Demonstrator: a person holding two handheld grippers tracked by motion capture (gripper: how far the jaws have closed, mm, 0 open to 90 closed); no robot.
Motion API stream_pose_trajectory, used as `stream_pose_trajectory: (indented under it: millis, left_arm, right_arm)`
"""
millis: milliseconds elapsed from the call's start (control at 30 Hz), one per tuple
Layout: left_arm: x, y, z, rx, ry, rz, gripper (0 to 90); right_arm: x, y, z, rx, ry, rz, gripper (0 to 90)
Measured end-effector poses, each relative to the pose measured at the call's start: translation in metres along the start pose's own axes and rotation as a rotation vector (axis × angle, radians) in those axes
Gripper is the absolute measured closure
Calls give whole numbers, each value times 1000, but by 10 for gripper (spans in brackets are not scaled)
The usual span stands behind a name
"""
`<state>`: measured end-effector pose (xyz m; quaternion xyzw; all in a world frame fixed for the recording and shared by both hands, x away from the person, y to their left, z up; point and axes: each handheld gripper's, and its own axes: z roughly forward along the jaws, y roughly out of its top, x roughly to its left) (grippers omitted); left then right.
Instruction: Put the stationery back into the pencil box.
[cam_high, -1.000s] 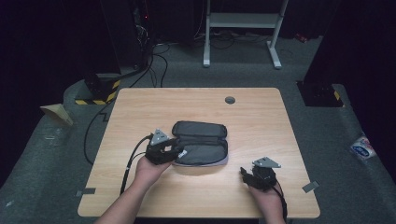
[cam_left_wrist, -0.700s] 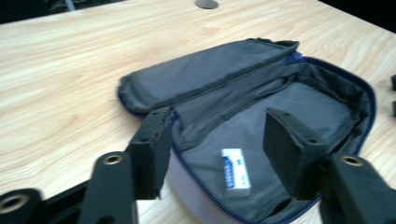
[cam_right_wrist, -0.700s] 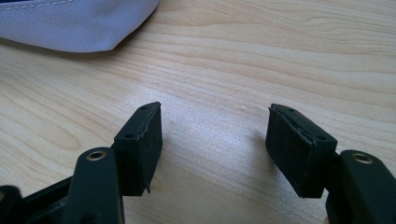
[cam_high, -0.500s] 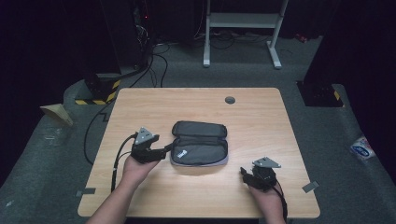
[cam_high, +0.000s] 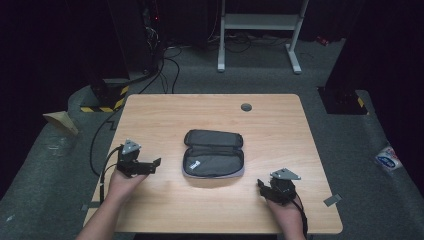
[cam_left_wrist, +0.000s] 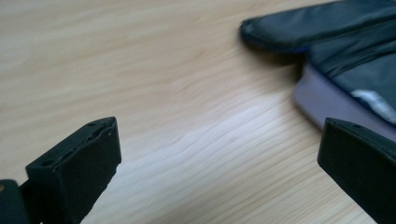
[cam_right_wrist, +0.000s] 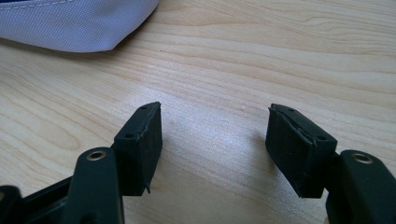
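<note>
A dark grey zip pouch lies open in the middle of the wooden table, lid flap folded back. My left gripper is to the left of it, a short gap away, pointing at it. Its jaws have just been opening and now stand wide apart over bare wood, with the pouch's end ahead to the right. My right gripper rests near the front right edge. It is partly open with nothing between its jaws, and a light grey corner of the pouch lies beyond.
A round cable hole sits near the table's far edge. Cables trail off the left side to the carpet. A white frame stands at the back, and a black-and-yellow striped block lies at the far left.
My left gripper has drawn back to the left from the pouch's end, and its jaws have spread wide. The pouch and the right gripper have stayed put.
</note>
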<state>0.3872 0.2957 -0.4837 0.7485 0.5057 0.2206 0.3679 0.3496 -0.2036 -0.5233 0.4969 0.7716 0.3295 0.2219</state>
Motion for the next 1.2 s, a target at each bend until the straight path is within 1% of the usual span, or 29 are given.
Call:
stream_pose_trajectory:
  millis: [33,100,133,200,233,267,300,333,367,400,433,467,533,567,767,900,1200]
  left_arm:
    - [6,-8,1,16,9,-12,0]
    - [12,-19,2,44,19,-20,0]
    - [17,-28,4,64,30,-12,0]
    - [23,-39,4,78,42,-12,1]
    - [25,-42,4,77,42,-20,2]
    - [27,-47,4,82,43,-15,5]
    - [28,-51,5,102,42,-14,12]
    - [27,-53,4,107,62,2,30]
    - [24,-55,1,86,41,27,73]
    - [21,-57,0,68,37,37,130]
    - [17,-60,-2,59,23,53,161]
    - [14,-61,-3,56,17,65,162]
    - [10,-62,-4,61,-5,75,161]
    - [9,-62,-4,60,-11,71,157]
    - [10,-62,-4,60,-16,78,157]
    - [10,-62,-3,58,-15,73,156]
    - [10,-62,-3,60,-12,77,157]
  right_arm:
    - [0,0,0,-1,0,-3,361]
    - [0,0,0,-2,-2,-2,362]
    - [0,0,0,-2,-2,-2,362]
    - [0,0,0,-1,-2,-1,362]
    - [0,0,0,-1,-2,-2,362]
    - [0,0,0,-1,-2,-1,362]
    - [0,0,0,-2,-1,-2,362]
    - [0,0,0,-1,-2,-1,362]
    - [0,0,0,-1,-2,-1,362]
    - [0,0,0,-1,-2,-1,362]
    - [0,0,0,-1,-2,-1,362]
    - [0,0,0,-1,-3,0,362]
    - [0,0,0,-1,-3,0,361]
    - [0,0,0,-1,-3,1,361]
    - [0,0,0,0,-3,3,360]
    - [0,0,0,0,-3,1,360]
    - [0,1,1,0,1,1,360]
